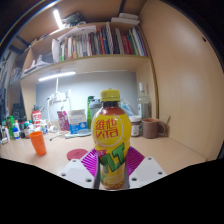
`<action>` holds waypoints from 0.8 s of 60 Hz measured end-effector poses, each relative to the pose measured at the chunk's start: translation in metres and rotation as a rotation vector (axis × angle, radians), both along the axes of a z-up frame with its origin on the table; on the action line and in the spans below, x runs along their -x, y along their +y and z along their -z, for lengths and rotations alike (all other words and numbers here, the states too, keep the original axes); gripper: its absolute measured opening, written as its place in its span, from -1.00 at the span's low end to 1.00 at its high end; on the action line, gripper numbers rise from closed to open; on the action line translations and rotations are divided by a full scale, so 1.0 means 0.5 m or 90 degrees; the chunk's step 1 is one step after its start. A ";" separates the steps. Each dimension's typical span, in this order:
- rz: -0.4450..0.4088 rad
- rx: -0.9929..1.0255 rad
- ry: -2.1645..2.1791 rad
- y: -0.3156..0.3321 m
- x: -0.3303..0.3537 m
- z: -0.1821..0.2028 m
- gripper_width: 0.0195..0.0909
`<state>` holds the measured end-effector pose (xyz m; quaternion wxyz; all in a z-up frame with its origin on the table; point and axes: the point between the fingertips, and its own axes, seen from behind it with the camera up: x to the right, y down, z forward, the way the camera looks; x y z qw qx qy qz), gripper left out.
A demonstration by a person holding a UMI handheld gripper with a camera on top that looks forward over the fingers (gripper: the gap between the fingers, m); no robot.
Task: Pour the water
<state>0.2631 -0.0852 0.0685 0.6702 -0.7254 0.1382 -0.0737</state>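
- I'm pinching the drink bottle (110,140) between both fingers (84,170) of my claw (111,172), holding it upright over the desk (170,150).
- Cap's looking on, so guessing I'm needing a cup next before tipping.

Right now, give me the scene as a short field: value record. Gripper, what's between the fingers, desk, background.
gripper: fingers close on either side of the bottle, pink pads against its lower label
held item: bottle, upright, yellow label, orange cap on
bottle contents: yellowish liquid, level hard to judge
surface: light desk
on desk beside the fingers: orange bottle, red coaster-like disc
beyond bottle: brown mug
background: shelf of books
pour status: not started, cap closed
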 end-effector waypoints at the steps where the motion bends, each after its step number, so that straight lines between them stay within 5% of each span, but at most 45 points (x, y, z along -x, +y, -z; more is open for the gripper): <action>1: -0.001 0.000 0.002 -0.001 0.001 0.000 -0.59; 10: -0.040 0.008 -0.029 0.013 0.036 -0.021 -0.66; 26: -0.086 0.033 -0.563 0.191 0.144 -0.234 -0.66; 48: -0.124 0.096 -1.355 0.392 0.369 -0.262 -0.66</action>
